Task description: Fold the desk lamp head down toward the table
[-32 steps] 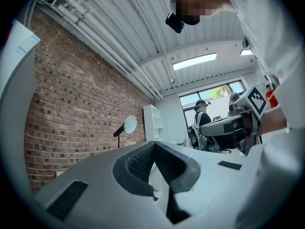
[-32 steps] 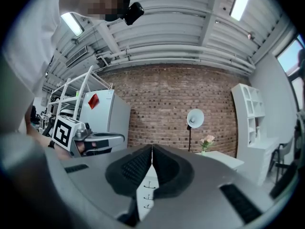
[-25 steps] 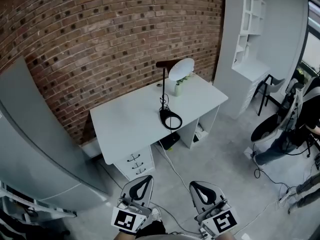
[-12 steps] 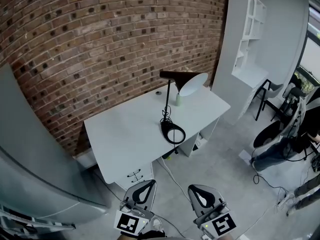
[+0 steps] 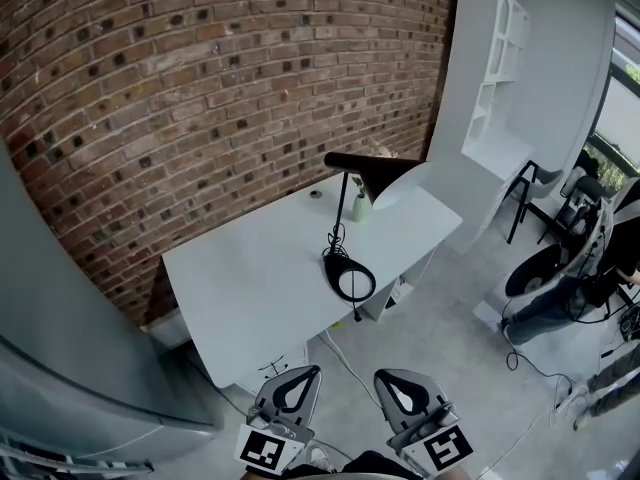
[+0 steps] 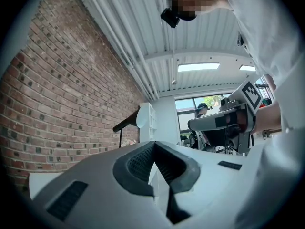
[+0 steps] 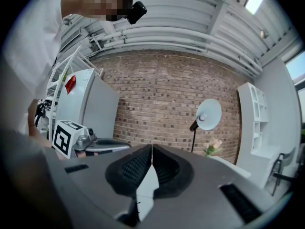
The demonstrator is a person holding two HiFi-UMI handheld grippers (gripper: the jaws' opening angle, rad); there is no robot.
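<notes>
Head view. White rectangular desk [image 5: 250, 288] against a red brick wall [image 5: 200, 78]. On its right half stands the black desk lamp with a round base [image 5: 349, 279], thin stem upright. Its white disc-shaped lamp head [image 5: 397, 184] is raised above the desk's far right corner. A small vase of flowers [image 5: 360, 208] stands just beside the stem. Tall white shelf unit [image 5: 490, 78] to the right of the desk. Left gripper [image 5: 302, 375] and right gripper [image 5: 391, 379] sit at the bottom edge over grey floor, side by side, well apart from desk and lamp.

Left gripper view. Left gripper [image 6: 153, 143] has its jaws clenched tip to tip, nothing between them. The lamp [image 6: 127, 122] shows beyond, small, against the brick. The right gripper [image 6: 224, 123] is alongside.

Right gripper view. Right gripper [image 7: 151, 147] is also clenched and empty. The lamp head [image 7: 208, 114] faces the camera, high on its stem, with the flowers [image 7: 213, 147] beside it.
</notes>
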